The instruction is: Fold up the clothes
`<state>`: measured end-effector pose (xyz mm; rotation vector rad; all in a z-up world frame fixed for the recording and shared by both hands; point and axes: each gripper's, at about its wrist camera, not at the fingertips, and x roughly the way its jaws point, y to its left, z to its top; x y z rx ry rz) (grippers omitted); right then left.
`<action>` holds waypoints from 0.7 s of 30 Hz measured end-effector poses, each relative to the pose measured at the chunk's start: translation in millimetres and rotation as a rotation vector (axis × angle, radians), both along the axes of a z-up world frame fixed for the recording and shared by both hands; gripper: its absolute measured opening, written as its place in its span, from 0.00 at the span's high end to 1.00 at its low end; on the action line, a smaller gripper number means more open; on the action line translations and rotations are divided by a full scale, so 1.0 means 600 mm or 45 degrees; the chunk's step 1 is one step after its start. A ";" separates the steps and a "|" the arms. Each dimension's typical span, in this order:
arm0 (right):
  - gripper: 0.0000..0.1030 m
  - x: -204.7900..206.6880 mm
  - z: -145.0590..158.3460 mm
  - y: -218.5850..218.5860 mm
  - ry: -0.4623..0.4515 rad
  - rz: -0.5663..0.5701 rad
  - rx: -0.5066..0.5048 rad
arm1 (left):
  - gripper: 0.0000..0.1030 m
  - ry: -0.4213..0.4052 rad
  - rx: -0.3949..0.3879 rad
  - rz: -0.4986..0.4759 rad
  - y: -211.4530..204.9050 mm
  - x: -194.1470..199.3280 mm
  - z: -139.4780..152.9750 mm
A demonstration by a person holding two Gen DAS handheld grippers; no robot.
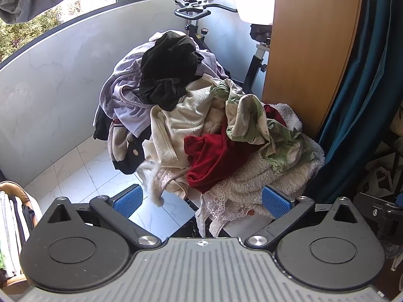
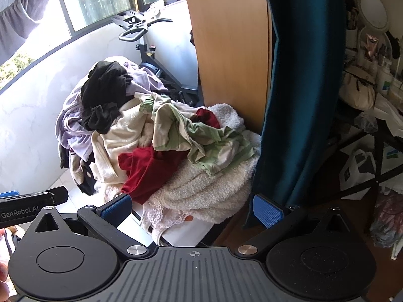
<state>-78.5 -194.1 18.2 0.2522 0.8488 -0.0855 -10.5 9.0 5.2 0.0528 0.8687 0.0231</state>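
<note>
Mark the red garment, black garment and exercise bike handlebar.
red garment (image 1: 214,158), left wrist view, middle of its front fold
black garment (image 1: 168,68), left wrist view, top of the pile
exercise bike handlebar (image 2: 133,34), right wrist view, front loop

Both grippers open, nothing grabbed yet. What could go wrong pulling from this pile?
1. The red garment lies tucked under the green-and-cream sheet, so pulling it will likely drag the sheet too.
2. The lace piece and cream garment already hang off the edge toward the floor; tugging may slide them off.
3. The black garment sits on top and may topple.
</note>
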 end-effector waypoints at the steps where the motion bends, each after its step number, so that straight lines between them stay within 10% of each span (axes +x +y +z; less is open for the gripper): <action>1: 0.01 0.001 0.000 0.000 0.004 -0.001 -0.003 | 0.00 0.002 0.000 -0.001 -0.001 0.000 0.000; 21: 0.01 0.000 -0.005 -0.009 0.041 -0.022 -0.034 | 0.00 0.022 -0.001 -0.016 -0.005 0.003 -0.004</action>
